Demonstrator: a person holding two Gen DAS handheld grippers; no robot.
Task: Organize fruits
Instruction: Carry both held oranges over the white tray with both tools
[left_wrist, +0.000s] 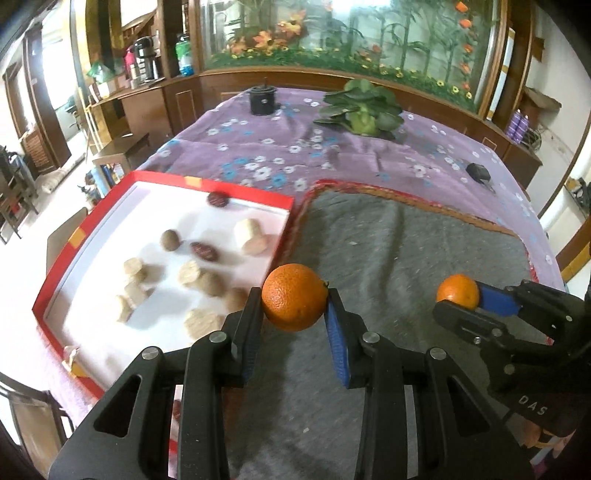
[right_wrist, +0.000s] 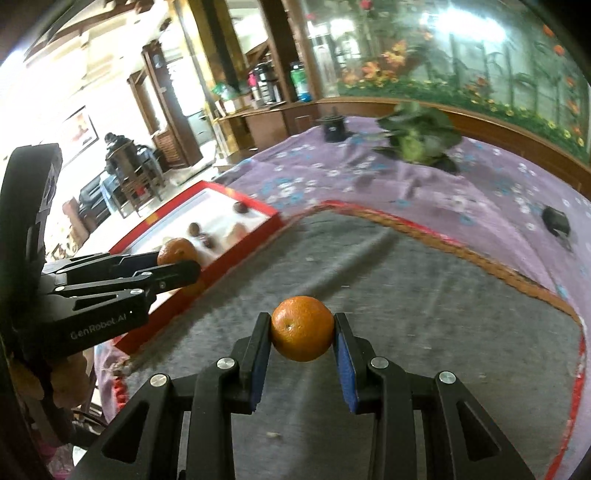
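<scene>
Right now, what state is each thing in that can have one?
Left tongs: shut on an orange.
Right tongs: shut on another orange.
Left round orange: gripped, lifted off the mat.
Right round orange: gripped, lifted.
Red-rimmed white tray: open, holding nuts and dates.

I'm working in a lived-in home, a dining or sitting room. I see a floral purple tablecloth, dark wooden cabinets, flasks on a shelf, and a big garden mural.

Floral-clothed table, grey mat, red tray
</scene>
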